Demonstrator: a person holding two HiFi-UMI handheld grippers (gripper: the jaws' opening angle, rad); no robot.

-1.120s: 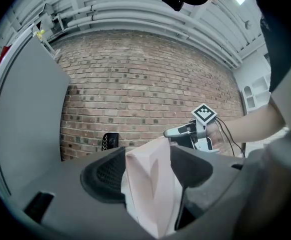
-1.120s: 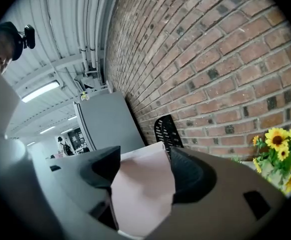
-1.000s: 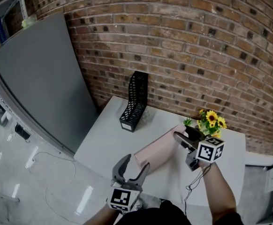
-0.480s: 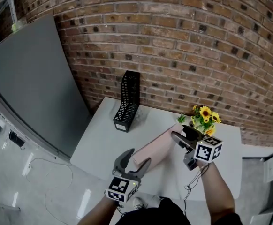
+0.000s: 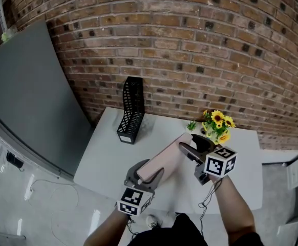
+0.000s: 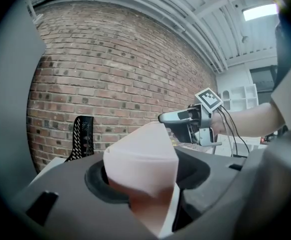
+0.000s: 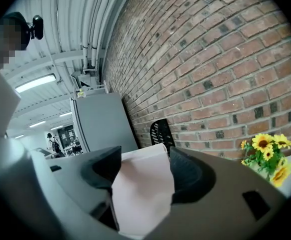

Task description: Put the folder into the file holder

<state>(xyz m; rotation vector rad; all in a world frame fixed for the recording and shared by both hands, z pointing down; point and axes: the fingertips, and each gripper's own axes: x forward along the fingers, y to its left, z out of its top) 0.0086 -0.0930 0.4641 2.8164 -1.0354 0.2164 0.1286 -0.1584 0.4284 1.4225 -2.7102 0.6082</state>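
Observation:
A pink folder (image 5: 162, 159) hangs above the white table (image 5: 103, 155), tilted, between my two grippers. My right gripper (image 5: 189, 143) is shut on its far end; the right gripper view has the folder (image 7: 143, 191) filling the gap between the jaws. My left gripper (image 5: 145, 171) is around the near end, its jaws closing onto the folder (image 6: 140, 164), which fills the space between them. The black mesh file holder (image 5: 130, 111) stands upright at the table's back left, by the brick wall, apart from both grippers. It also shows as the file holder (image 6: 83, 136) and the file holder (image 7: 160, 131).
A pot of yellow flowers (image 5: 215, 124) stands at the back right of the table, just beyond my right gripper. A large grey panel (image 5: 26, 96) rises left of the table. The brick wall runs directly behind the table.
My left gripper has moved forward from short of the folder to around its near end, and its jaws have narrowed. The right gripper has kept its hold.

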